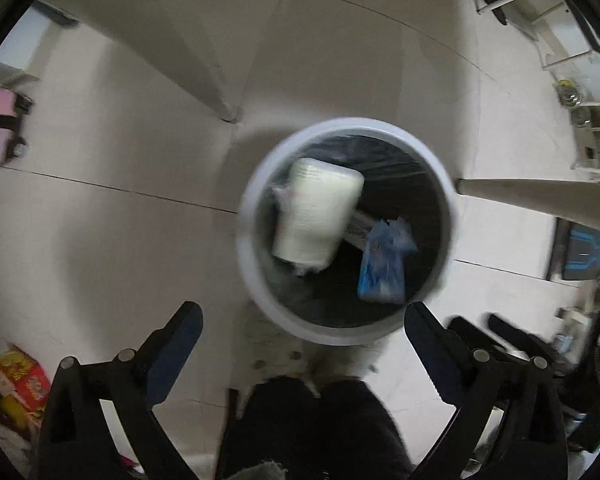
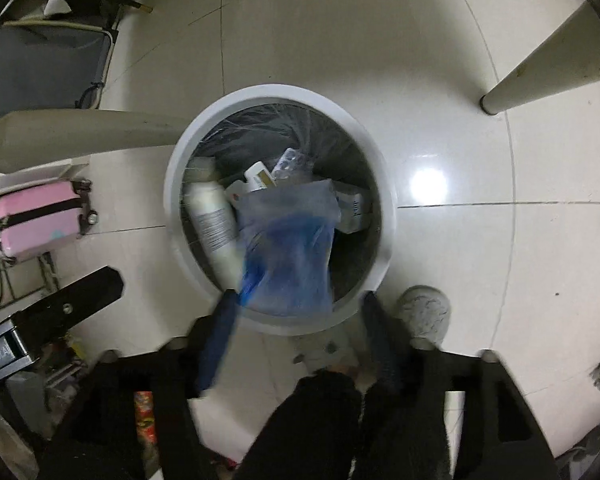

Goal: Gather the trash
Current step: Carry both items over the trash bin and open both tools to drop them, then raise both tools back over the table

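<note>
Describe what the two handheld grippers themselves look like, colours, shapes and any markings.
Both grippers are black two-finger tools with angular linkage arms joined by round silver pins. The left gripper has flat fingers lined with dark blue pads. The right gripper also carries blue-padded fingers, blurred here. The right wrist view shows a silver block with partly legible lettering on the left gripper's body.

White-rimmed bin (image 2: pixel 384 216) with black liner holds a white bottle (image 2: pixel 214 220) and blue bag (image 2: pixel 292 256).
</note>
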{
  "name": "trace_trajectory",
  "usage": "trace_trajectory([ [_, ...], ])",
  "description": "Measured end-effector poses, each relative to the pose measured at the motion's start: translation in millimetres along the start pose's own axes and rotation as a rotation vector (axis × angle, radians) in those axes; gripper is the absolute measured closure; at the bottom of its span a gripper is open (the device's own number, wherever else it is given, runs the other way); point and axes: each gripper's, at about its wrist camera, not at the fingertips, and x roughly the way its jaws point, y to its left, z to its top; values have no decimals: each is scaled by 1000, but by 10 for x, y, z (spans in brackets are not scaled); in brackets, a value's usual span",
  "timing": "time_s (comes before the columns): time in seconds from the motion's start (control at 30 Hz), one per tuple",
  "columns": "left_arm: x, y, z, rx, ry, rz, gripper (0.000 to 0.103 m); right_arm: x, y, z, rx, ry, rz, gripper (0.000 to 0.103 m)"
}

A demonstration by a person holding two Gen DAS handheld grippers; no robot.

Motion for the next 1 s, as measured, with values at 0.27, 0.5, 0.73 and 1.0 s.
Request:
trace_trajectory([
  [0.27, -449, -21, -259, 49, -113, 126, 0, -301, 123, -156, -76, -78, -198, 2],
  [0.5, -867, -59, -406, 63, -136, 121, 0, -723, 213, -277, -100, -108, -237, 2],
  [0.73, -1384, -110, -636, 67, -166, 101, 0, -1392, 365, -529, -106, -152, -259, 2],
  [1.0, -2251, -134, -986, 97, -197, 76, 0, -2431, 715, -945, -133, -212, -257, 2],
])
